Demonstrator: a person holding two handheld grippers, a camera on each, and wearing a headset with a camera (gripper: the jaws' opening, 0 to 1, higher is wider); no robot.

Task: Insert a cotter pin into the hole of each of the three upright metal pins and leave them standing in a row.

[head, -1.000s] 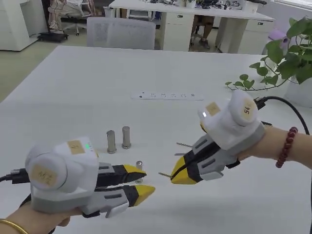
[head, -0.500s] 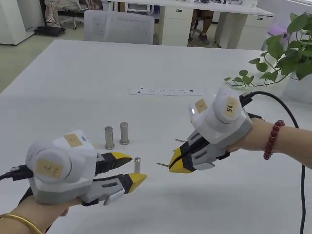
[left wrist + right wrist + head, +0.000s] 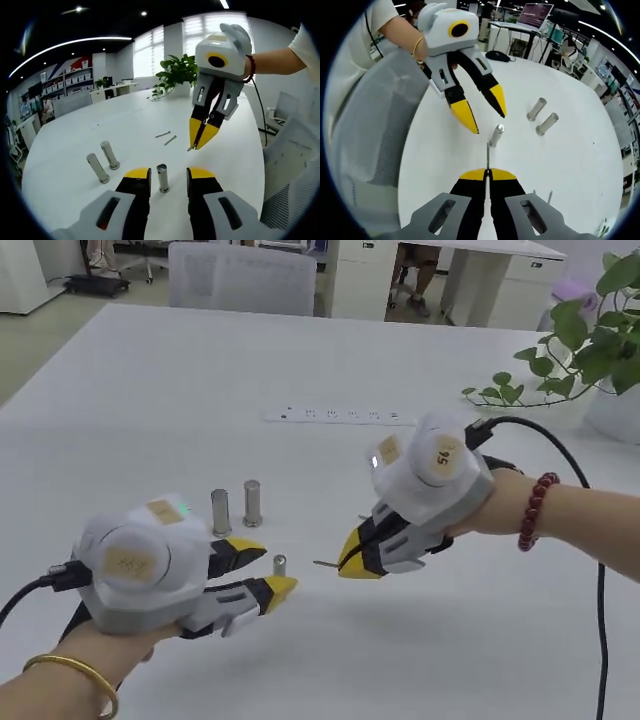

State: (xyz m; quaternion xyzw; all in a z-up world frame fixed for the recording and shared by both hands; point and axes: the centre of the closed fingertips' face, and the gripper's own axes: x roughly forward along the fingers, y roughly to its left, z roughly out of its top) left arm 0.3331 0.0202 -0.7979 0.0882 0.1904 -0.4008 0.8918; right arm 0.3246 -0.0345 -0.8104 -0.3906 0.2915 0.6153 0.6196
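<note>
Within the last second your right hand-held gripper (image 3: 350,562) has come closer to the left one. It holds the cotter pin (image 3: 325,564) clamped between its closed jaws. The free end now points just beside the nearest metal pin (image 3: 279,564), where before the gap was wider. Your left hand-held gripper (image 3: 266,566) is open, with one jaw on each side of this pin. In the left gripper view the jaws do not touch it.

I judge that the first insertion is about to begin and that none is finished yet. The hole in the pin is too small to make out, so I cannot tell if the cotter pin is at the right height.

The second metal pin (image 3: 221,512) and the third metal pin (image 3: 252,502) stand upright close together on the bench (image 3: 150,390), behind your left hand-held gripper. A spare cotter pin (image 3: 162,134) and a second spare (image 3: 170,140) lie farther away. The power strip (image 3: 340,417) and the plant (image 3: 590,340) are well apart. Nothing stands between the cotter pin and the metal pin, but the yellow tips of the left jaws are near its path.
</note>
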